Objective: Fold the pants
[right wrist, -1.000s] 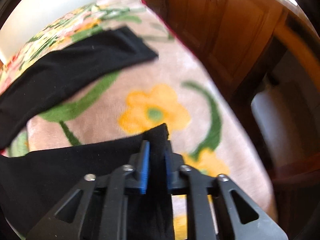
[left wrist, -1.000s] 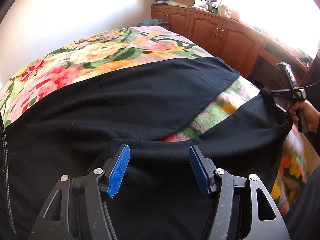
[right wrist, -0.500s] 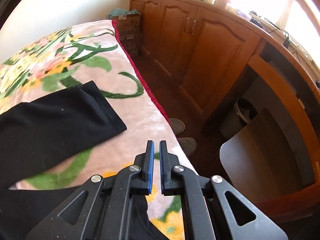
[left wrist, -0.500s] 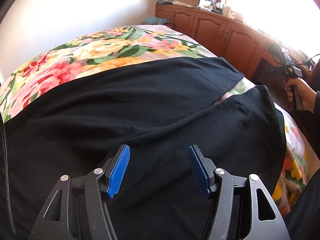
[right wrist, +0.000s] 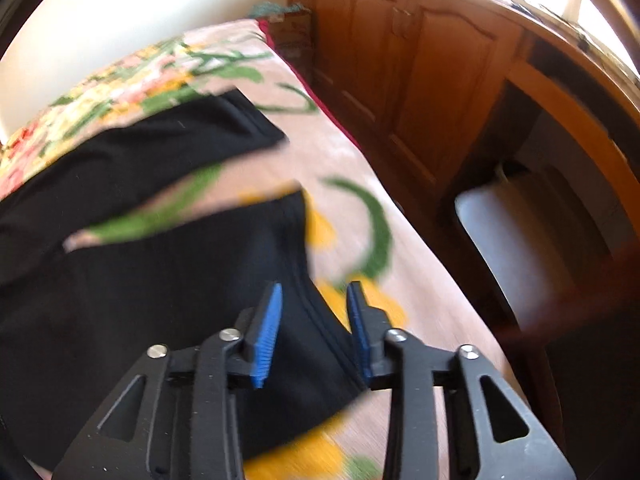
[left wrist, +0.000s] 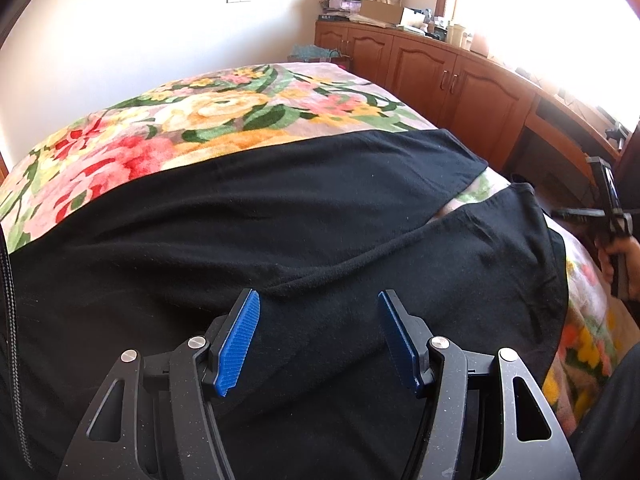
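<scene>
Only the right wrist view shows the right claw (right wrist: 314,300) opening over the pants (right wrist: 160,280) hem.

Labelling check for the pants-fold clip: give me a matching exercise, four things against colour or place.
Things:
1. pants
2. blanket
3. cabinets
4. gripper pads

Descriptions:
A. blue
B. floral, covers the bed
C. black, spread on the bed
D. brown wood, along the wall beside the bed

Pairs: 1-C, 2-B, 3-D, 4-A
</scene>
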`<state>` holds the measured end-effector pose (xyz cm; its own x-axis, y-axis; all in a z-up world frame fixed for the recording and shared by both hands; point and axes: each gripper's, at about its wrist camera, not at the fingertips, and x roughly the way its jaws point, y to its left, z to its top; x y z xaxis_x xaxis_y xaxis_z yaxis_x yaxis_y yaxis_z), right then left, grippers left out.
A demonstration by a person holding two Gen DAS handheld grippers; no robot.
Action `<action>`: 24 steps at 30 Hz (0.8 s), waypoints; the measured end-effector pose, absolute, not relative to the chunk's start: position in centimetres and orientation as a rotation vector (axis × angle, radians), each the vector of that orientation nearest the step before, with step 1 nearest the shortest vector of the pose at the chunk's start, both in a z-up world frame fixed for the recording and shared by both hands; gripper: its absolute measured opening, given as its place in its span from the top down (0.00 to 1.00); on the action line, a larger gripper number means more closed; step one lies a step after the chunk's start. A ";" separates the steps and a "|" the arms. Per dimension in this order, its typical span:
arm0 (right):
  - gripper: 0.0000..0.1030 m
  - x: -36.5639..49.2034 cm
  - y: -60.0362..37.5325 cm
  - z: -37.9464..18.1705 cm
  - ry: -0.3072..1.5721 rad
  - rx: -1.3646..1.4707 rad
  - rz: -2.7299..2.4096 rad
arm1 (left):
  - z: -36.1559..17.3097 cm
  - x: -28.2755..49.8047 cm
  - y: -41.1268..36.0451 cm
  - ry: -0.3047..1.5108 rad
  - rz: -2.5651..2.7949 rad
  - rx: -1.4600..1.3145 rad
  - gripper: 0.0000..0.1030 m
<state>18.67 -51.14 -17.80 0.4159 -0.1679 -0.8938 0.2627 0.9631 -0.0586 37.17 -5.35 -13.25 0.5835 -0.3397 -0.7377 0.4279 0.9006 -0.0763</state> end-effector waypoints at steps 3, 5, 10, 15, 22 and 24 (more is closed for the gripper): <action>0.64 16.3 -52.6 -18.8 1.135 0.129 -0.309 | -13.2 36.9 -5.4 0.832 -0.449 0.120 0.38; 0.64 15.4 -53.2 -19.4 1.152 0.159 -0.316 | -13.2 36.8 -5.4 0.832 -0.444 0.129 0.38; 0.64 14.7 -53.8 -20.7 1.178 0.262 -0.297 | -12.9 36.4 -5.0 0.828 -0.438 0.137 0.38; 0.85 14.6 -54.2 -20.9 1.175 0.335 -0.284 | -12.4 35.8 -4.4 0.828 -0.425 0.127 0.38; 0.93 13.9 -53.6 -18.5 1.135 0.191 -0.312 | -10.9 34.2 -3.3 0.807 -0.393 0.094 0.38; 0.93 13.2 -54.4 -18.0 1.130 0.197 -0.339 | -10.3 33.5 -2.8 0.792 -0.384 0.090 0.38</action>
<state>13.24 -54.44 -17.96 0.3831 -0.1651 -0.9088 0.3628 0.9317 -0.0163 33.50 -2.76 -10.25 0.6376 -0.3021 -0.7087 0.3690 0.9273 -0.0633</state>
